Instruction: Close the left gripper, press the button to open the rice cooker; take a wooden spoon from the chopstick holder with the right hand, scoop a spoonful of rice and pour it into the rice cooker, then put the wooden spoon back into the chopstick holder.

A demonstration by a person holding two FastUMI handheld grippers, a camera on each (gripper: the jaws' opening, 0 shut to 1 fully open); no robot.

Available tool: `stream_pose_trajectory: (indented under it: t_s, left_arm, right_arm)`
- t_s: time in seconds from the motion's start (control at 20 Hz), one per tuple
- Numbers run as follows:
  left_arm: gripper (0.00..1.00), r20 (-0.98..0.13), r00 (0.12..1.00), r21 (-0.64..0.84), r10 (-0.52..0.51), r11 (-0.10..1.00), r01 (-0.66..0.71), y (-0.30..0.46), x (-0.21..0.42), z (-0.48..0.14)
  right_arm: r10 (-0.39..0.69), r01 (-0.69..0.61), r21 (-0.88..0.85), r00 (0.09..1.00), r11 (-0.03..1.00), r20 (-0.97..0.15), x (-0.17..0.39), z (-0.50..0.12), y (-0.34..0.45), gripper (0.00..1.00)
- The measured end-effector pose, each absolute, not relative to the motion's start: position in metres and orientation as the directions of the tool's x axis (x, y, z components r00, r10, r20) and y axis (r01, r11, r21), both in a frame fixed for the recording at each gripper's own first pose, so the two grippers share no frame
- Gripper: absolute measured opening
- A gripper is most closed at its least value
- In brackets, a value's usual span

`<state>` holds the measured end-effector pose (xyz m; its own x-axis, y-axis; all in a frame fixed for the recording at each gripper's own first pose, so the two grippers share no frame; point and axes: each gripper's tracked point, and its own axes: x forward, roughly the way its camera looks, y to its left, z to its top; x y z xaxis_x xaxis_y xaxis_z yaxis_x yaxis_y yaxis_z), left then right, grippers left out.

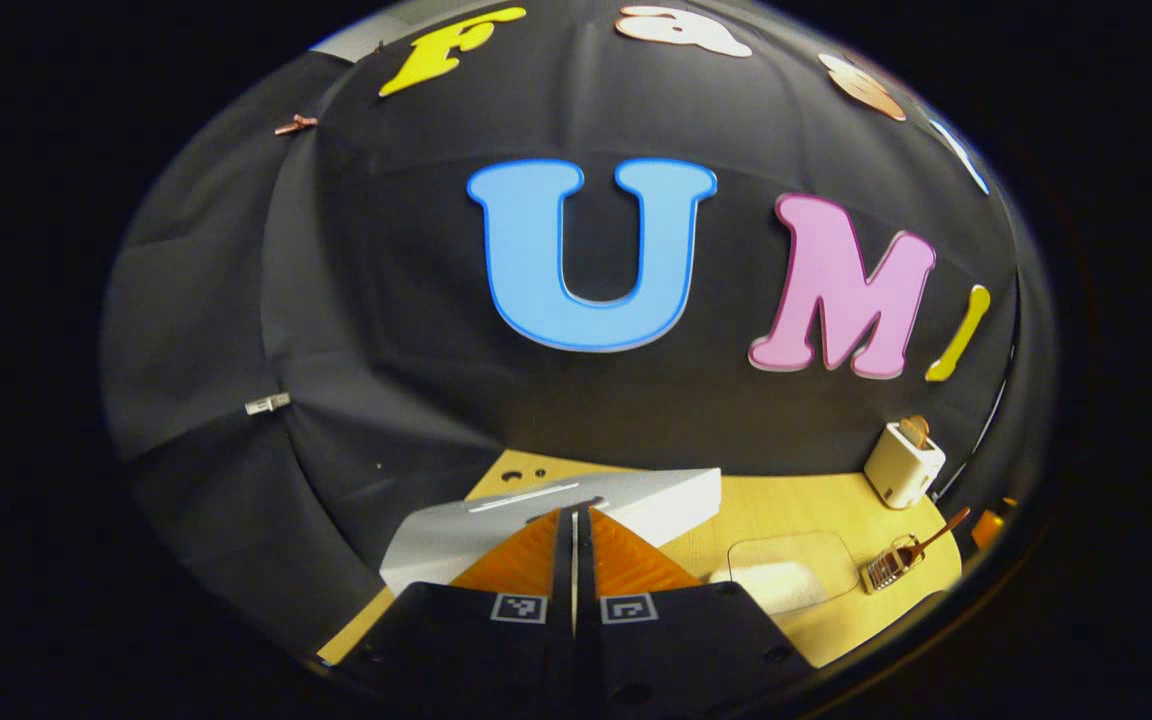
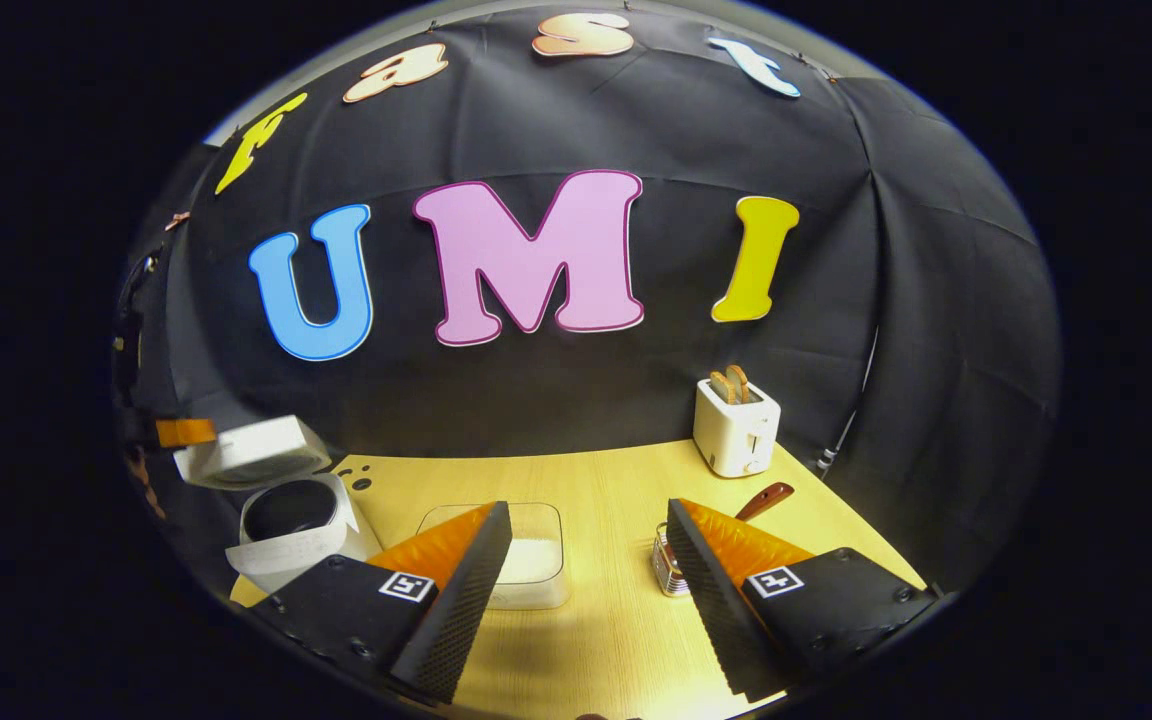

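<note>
In the left gripper view, the left gripper (image 1: 574, 520) has its two fingers pressed together with nothing between them, the tips just in front of the raised white lid of the rice cooker (image 1: 576, 505). In the right gripper view that cooker (image 2: 281, 520) stands at the far left of the wooden table (image 2: 586, 480), its lid tipped up and the dark inner pot showing. The right gripper (image 2: 586, 570) is spread wide and grasps nothing, hovering over the near part of the table. Between its fingers, a little farther off, sits a clear container of rice (image 2: 526, 560), white grains in the bottom. Just right of that stands the chopstick holder (image 2: 669, 565), a small wire cage partly behind the right finger, with the wooden spoon (image 2: 766, 497) leaning out of it, handle slanting up to the right. In the left gripper view the same holder (image 1: 891, 565) and spoon (image 1: 941, 530) lie right of the rice container (image 1: 786, 570). A white toaster (image 2: 734, 428) with two slices of bread stands far back on the right, near the black cloth wall (image 2: 936, 300).
</note>
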<state>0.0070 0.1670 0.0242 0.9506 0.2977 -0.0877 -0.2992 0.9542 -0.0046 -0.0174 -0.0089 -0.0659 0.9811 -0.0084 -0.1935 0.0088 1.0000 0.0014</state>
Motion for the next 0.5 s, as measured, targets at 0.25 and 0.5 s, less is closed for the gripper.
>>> stream_pose_trajectory:
  t_s: [0.25,0.5]
  left_arm:
    - [0.05,-0.012,0.966,-0.021,0.258,0.966,-0.258,0.149,-0.002,0.041]
    - [0.07,-0.018,0.983,-0.072,0.183,0.980,-0.184,0.114,-0.003,0.018]
  right_arm:
    - [-0.014,0.016,0.011,0.980,1.000,-0.201,-0.015,-0.068,-0.015,0.97]
    - [-0.023,0.030,0.025,0.975,0.999,-0.223,-0.012,-0.074,-0.022,0.97]
